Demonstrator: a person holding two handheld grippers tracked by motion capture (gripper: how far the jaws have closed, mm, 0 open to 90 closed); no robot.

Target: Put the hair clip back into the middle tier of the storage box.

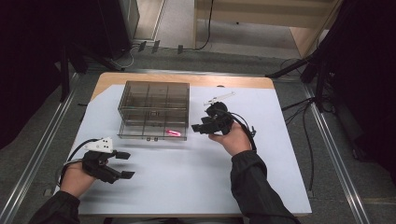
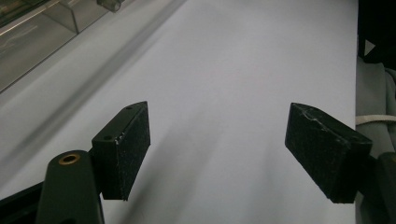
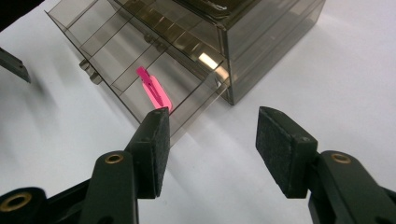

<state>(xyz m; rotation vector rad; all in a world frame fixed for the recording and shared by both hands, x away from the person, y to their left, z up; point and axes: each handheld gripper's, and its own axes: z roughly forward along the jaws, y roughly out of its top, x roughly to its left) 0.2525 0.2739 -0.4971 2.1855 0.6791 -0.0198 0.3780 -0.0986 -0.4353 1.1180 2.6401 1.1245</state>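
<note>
- One white sheet (image 1: pixel 196 172) covers the table where we work.
- A smoky clear drawer box (image 1: pixel 154 109) sits at its far side, bottom drawer (image 3: pixel 140 79) pulled out.
- Our left gripper (image 1: pixel 124 164) rests near the front-left, jaws spread wide, empty.
- Our right gripper (image 3: pixel 208 149) hovers beside the drawer, jaws apart, empty.
- A pink clip (image 3: pixel 154 89) lies in the drawer's end compartment.

One smoky translucent plastic drawer cabinet (image 1: pixel 154 109) is sitting at the table's twelve o'clock, with one drawer (image 3: pixel 140 74) standing pulled out. One pink flat plastic clip (image 1: pixel 173 133) is lying in that drawer, toward its three o'clock end. One small white plastic piece (image 1: pixel 219 98) is resting at two o'clock. One white paper sheet (image 1: pixel 187 172) is covering one wooden table (image 1: pixel 187 78). Two black two-jaw grippers are showing: one at eight o'clock (image 1: pixel 125 164), one near the centre (image 1: pixel 196 127).
</note>
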